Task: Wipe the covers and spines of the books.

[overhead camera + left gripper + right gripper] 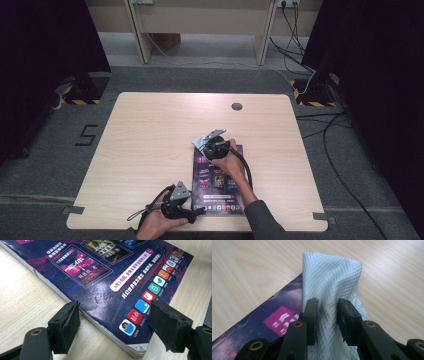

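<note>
A magazine (218,180) with a dark purple cover lies flat on the wooden table (150,130), near its front edge. My right gripper (206,146) is at the magazine's far end, shut on a white waffle-weave cloth (200,141). In the right gripper view the cloth (332,277) is pinched between the pads (328,306) and drapes over the magazine's corner (262,322). My left gripper (199,212) sits at the magazine's near left corner. In the left gripper view its jaws (113,315) stand open astride that corner of the magazine (105,285), holding nothing.
A round cable hole (236,106) lies at the table's far side. Bare tabletop stretches left of and beyond the magazine. Cables (320,130) trail on the floor to the right, and a "5" mark (86,135) is on the floor at the left.
</note>
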Available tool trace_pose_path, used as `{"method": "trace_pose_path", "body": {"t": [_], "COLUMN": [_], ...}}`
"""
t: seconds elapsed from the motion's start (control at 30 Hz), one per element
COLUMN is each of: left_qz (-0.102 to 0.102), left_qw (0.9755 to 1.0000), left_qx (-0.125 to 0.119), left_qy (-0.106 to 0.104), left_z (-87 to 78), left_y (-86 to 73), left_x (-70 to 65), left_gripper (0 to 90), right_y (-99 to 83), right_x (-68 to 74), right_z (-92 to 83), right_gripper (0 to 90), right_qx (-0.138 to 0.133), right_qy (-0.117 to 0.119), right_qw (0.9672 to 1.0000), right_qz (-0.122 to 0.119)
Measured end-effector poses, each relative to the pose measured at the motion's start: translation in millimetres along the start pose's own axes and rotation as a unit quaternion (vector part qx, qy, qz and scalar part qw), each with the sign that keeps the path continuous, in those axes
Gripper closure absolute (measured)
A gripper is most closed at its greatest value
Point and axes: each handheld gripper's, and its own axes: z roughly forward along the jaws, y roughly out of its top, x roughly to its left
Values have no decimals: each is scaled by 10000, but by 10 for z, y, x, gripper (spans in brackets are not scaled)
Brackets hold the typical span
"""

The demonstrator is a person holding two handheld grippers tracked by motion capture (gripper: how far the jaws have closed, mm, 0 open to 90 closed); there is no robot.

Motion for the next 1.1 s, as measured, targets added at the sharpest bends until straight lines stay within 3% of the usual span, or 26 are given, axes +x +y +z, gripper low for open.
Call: {"method": "trace_pose_path", "body": {"t": [0.07,0.17,0.3,0.33,0.43,0.53,0.6,0.7,0.77,0.87,1.0,1.1], "left_qz": [3,4,1,4,4,7,9,12,18,21,23,27], "left_qw": [10000,10000,10000,10000,10000,10000,10000,10000,10000,10000,10000,10000], "left_qx": [-19,-16,-34,-24,-44,-35,-49,-40,-36,-35,-41,-45], "left_qy": [10,7,12,7,7,-5,-8,-6,-12,-14,-12,-15], "left_z": [0,0,-1,0,-1,0,0,1,1,1,0,0], "left_y": [-6,-5,-10,-8,-14,-10,-14,-11,-9,-9,-12,-12], "left_x": [-2,-2,-3,-2,-1,2,2,3,5,5,5,6], "left_gripper": [240,240,240,240,241,240,241,241,240,241,241,240], "right_y": [6,0,-40,-50,-48,-12,-20,-63,-100,-118,-94,-95], "right_x": [56,211,411,419,334,137,-35,-198,-241,-147,200,452], "right_z": [0,-18,-78,-92,-80,-55,-51,-82,-108,-127,-123,-154], "right_gripper": [725,725,723,720,700,699,698,699,708,724,728,727], "right_qx": [-7,-50,-63,-42,-28,104,156,217,200,202,105,100], "right_qy": [-134,344,413,434,470,-88,-284,-503,-507,-551,-265,66], "right_qw": [9998,9990,9958,9954,9964,9978,9987,9983,9985,9980,9969,9953], "right_qz": [-147,-266,-818,-854,-702,-650,-387,-192,-93,-240,-734,-964]}}
